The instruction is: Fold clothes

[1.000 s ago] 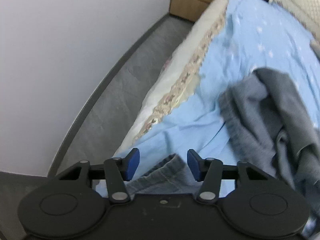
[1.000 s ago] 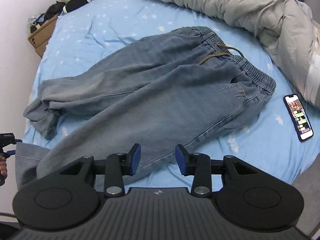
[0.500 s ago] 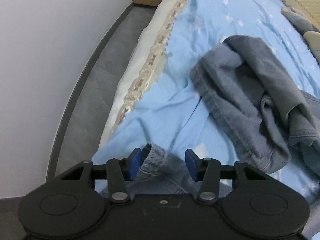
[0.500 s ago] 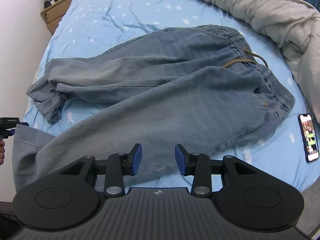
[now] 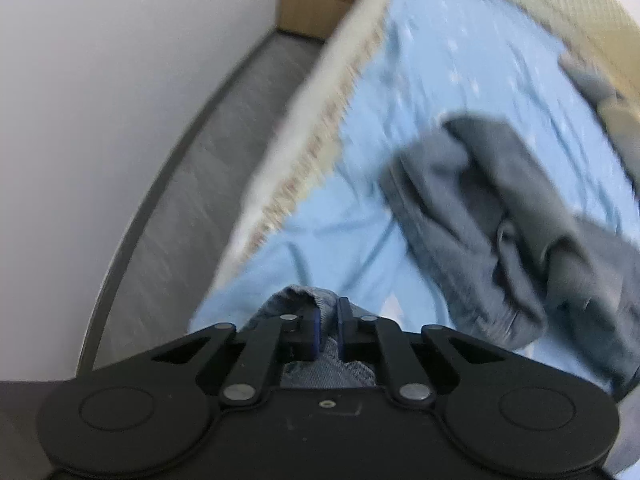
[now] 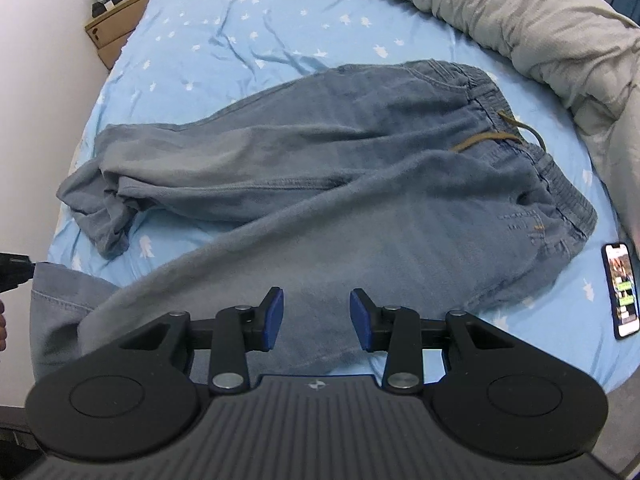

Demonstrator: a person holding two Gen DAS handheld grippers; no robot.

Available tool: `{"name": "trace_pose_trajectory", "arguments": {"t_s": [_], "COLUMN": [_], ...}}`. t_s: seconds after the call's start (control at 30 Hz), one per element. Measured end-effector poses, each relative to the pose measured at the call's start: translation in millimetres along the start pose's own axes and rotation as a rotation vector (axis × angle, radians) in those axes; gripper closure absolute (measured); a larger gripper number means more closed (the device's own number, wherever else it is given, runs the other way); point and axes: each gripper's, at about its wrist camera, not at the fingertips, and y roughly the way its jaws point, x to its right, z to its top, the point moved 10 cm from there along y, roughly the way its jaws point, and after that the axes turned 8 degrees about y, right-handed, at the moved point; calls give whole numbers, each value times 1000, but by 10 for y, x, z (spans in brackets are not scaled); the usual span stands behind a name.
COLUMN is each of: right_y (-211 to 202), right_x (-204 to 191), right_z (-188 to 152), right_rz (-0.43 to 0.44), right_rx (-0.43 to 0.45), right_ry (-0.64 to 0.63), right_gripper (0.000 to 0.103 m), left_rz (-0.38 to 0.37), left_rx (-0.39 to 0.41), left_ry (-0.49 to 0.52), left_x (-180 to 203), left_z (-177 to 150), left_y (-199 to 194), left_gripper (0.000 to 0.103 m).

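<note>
Denim jeans (image 6: pixel 360 184) unfolded, left gripper (image 5: pixel 328 330) just clamped 8 o'clock hem, right gripper (image 6: pixel 316 316) part-open, empty.

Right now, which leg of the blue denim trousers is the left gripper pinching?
The near leg's hem, clamped by the left gripper; the far leg's bunched cuff lies free.

A light blue bedsheet (image 6: pixel 280 28) printed with small white stars covers the bed. A rumpled grey duvet (image 6: pixel 520 20) is heaped along its far right side. A smartphone (image 6: pixel 621 291) with its screen lit lies flat on the sheet near the right edge. A brown cardboard box (image 6: pixel 116 36) stands on the grey floor (image 5: pixel 208 184) against the white wall (image 5: pixel 120 80).
</note>
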Motion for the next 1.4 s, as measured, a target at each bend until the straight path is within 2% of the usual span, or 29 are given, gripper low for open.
{"name": "trace_pose_trajectory", "arguments": {"t_s": [0.07,0.17,0.3,0.4,0.5,0.6,0.67,0.7,0.73,0.9,1.17,1.27,1.4], "right_y": [-1,3,26,37,72,48,37,35,35,77,233,254,324], "right_x": [-39,-83,-98,-86,-19,1,13,14,16,-49,-184,-210,-144], "right_z": [52,109,134,110,96,92,99,101,106,145,321,397,491], "right_rz": [11,24,29,45,21,13,19,26,33,67,138,146,145], "right_rx": [8,18,24,18,1,1,4,5,7,15,-4,-15,-28], "right_ry": [2,5,20,38,36,37,44,53,62,63,62,27,39], "right_gripper": [64,64,64,64,64,64,64,64,64,64,64,64,63], "left_rz": [20,117,216,233,228,201,191,188,178,160,98,115,245], "left_rx": [42,86,71,25,-22,-54,-70,-76,-77,-53,-8,-20,-45], "left_ry": [-56,-124,-197,-236,-278,-333,-341,-336,-335,-347,-366,-406,-424], "left_x": [-151,-546,-1001,-1111,-1079,-984,-914,-885,-841,-687,-141,-42,-217], "left_z": [50,102,64,-17,-83,-106,-109,-111,-110,-67,240,326,284], "left_y": [-198,-431,-437,-198,54,124,120,110,85,-102,-85,-9,-5], "left_gripper": [97,97,97,96,96,92,78,68,64,56,54,54,54]}}
